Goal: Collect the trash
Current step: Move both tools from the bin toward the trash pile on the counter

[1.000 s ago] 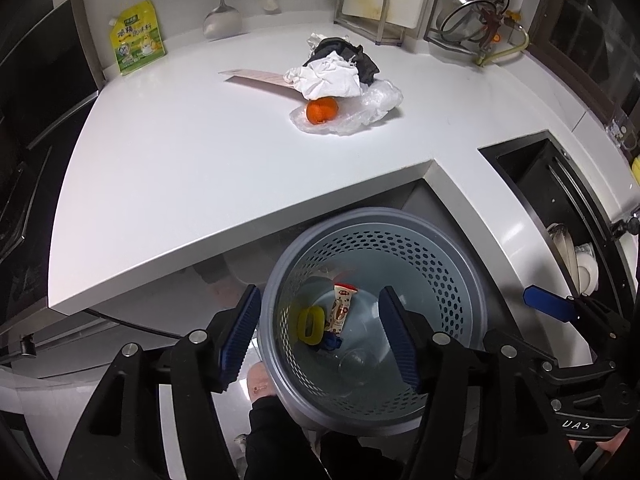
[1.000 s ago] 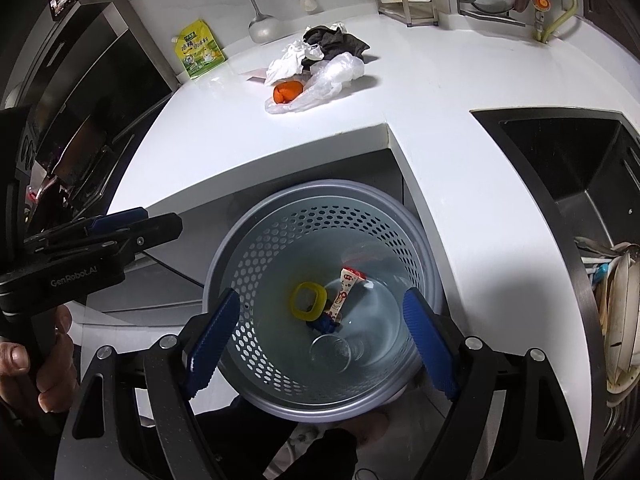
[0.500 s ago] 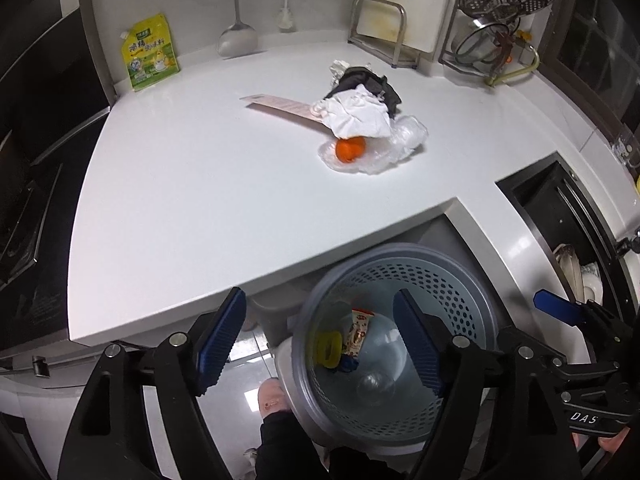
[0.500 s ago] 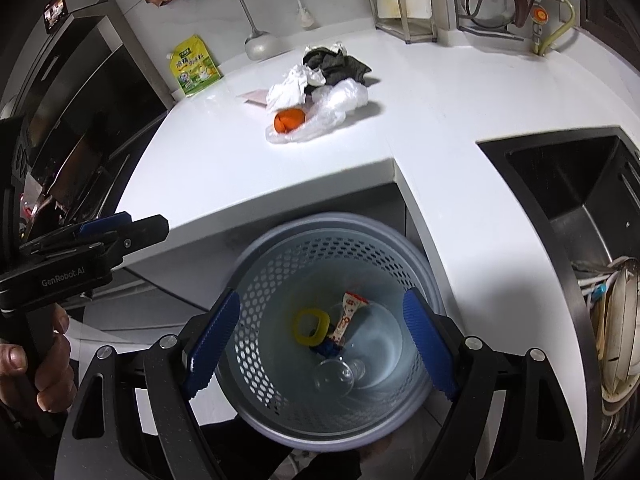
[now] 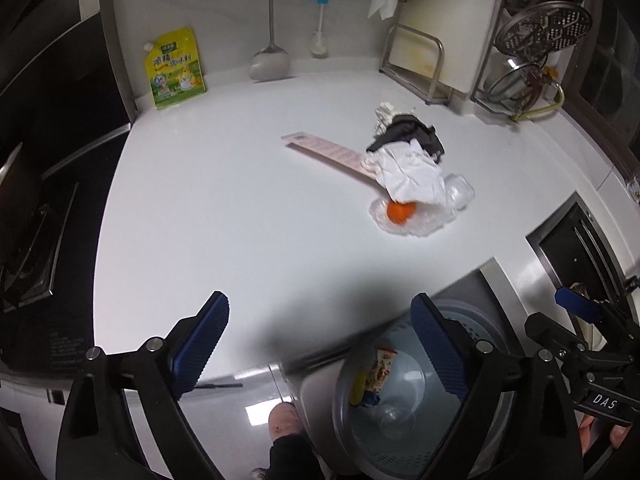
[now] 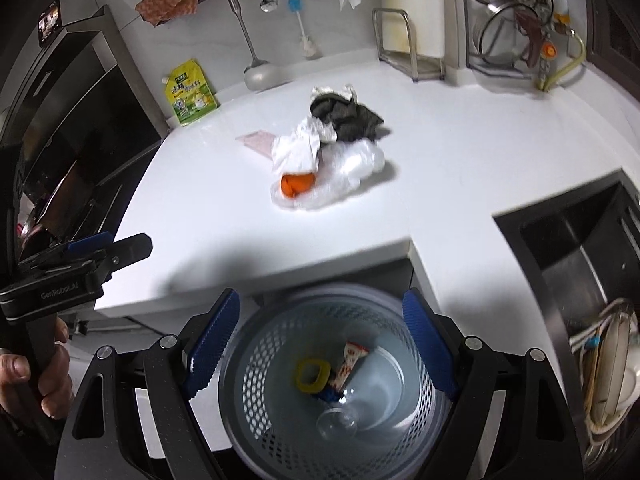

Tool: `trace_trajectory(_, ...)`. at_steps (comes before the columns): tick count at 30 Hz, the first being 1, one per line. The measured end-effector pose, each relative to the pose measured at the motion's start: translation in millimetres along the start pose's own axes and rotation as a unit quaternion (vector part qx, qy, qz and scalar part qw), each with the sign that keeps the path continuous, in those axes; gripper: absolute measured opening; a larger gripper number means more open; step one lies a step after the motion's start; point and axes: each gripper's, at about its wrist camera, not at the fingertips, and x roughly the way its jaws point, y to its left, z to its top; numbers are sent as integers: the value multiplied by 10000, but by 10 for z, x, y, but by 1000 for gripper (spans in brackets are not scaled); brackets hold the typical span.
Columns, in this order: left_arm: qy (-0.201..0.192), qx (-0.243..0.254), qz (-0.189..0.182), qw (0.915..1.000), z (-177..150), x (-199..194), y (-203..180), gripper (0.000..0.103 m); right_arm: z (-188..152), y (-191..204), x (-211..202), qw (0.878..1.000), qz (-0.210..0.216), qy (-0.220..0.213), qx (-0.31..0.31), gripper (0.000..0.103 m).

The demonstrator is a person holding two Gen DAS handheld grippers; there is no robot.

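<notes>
Since a second earlier, both grippers had lifted away from the perforated bin (image 6: 332, 380), bringing the white counter (image 5: 224, 216) further into view. One trash pile (image 5: 408, 176) lay there: crumpled paper, dark cloth, clear plastic and one orange item (image 5: 400, 213). Left gripper (image 5: 320, 344), its body marked "GenRobot.AI", and right gripper (image 6: 320, 340), marked "DAS", both gaped wide, holding nothing. One yellow pouch (image 5: 174, 68) carried unreadable print.

White paper (image 5: 412, 172) covers the top of the orange thing (image 5: 400, 213) and one end of the pink strip (image 5: 328, 152). The bin (image 6: 256, 376) rim is blurred, its near side cut off by the picture's bottom edge.
</notes>
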Motion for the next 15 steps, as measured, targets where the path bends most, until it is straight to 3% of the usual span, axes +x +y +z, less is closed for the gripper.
trace_trajectory(8,-296,53,34,9995,356,133,169,93,406,79,224,9997,-221,-139,-35,80)
trace_trajectory(15,-240,123,1,9996,579,450,281,93,719,98,538,9994,-285,-156,98,80)
